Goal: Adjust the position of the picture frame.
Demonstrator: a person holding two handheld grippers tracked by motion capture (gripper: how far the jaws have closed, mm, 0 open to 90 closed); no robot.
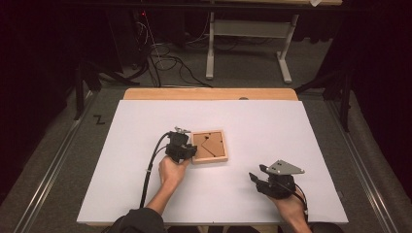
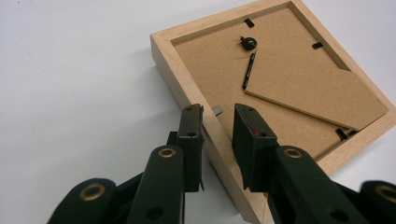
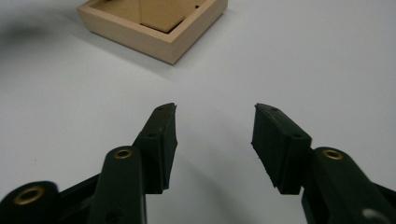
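- High view: frame (image 1: 210,145) is laid face-down near the middle of the table (image 1: 272,121), backing board up.
- Left gripper (image 1: 183,151) is set at the frame's left rail; right gripper (image 1: 265,180) is parked well apart from the frame, toward its near-right side.
- Left gripper view: left gripper (image 2: 217,135) jaws straddle the frame's (image 2: 187,84) wooden rail, one pad outside the rail, one inside over the backing board (image 2: 289,65). Jaws are drawn close about the rail; the outer pad looks pressed on the wood, the inner one at or just off it. Judged as a pinch on the rail.
- A small grey tab (image 2: 218,110) is seen between the fingertips, at the rail's inner edge. More black tabs and a folded stand (image 2: 317,93) are seen on the board.
- Right gripper view: right gripper (image 3: 215,121) jaws are spread, nothing between them, bare table beneath; the frame (image 3: 154,28) lies ahead of it.
- Step in hand, as judged: the frame is being secured by its rail so the back can be worked.
- Next move, as judged: the rail grip should be kept firm, and the right gripper brought to the frame to turn a tab or lift the stand. Fine tip placement is called for; the tabs are small.
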